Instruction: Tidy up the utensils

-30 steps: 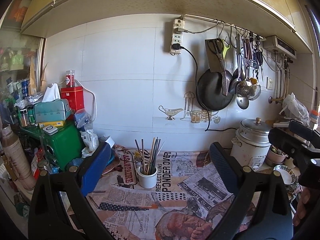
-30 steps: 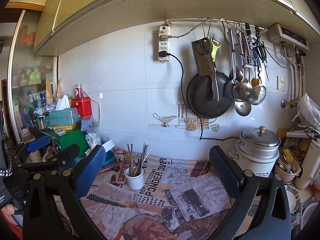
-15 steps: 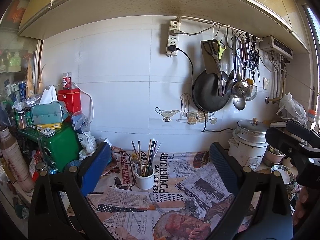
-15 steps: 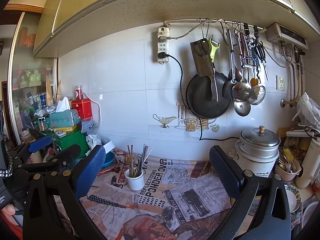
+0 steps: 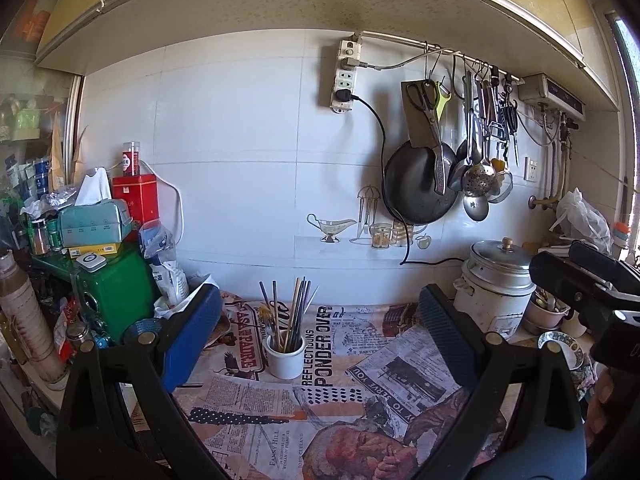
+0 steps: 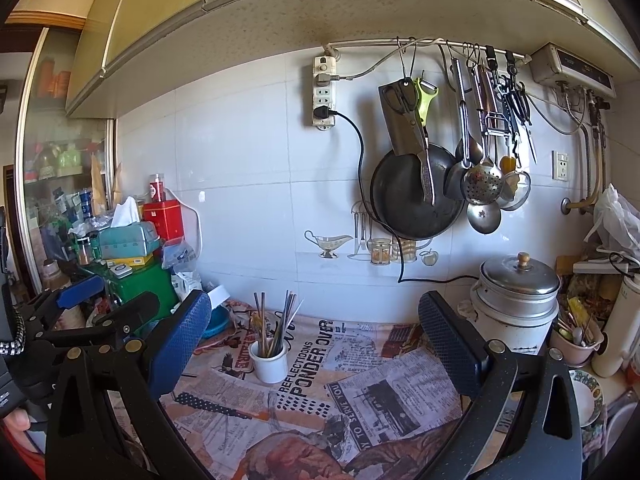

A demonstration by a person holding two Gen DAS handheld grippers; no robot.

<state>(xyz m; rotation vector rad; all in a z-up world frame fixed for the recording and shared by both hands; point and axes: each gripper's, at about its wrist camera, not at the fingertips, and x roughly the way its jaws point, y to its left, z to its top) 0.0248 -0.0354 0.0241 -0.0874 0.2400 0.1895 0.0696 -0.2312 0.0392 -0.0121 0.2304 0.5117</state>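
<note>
A messy kitchen table (image 5: 360, 408) covered in newspaper sits below you. The white cup (image 5: 285, 356) of chopsticks (image 5: 296, 312) stands upright, ahead and slightly left of both hand-held grippers. Your left hand-held gripper (image 5: 320, 328) and right hand-held gripper (image 6: 316, 332) are spread wide, empty; the left one looks nearer, maybe.

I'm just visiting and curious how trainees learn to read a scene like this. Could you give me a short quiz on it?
1. True or false: the left gripper is shut on a chopstick.
2. Where do the chopsticks stand? A) in the white cup B) in the rice cooker C) on the wall rail
3. Fill in: the black pan hangs on the ____.

Key: 1 false, both the left and right gripper are open and empty; 2 A; 3 wall.
</note>
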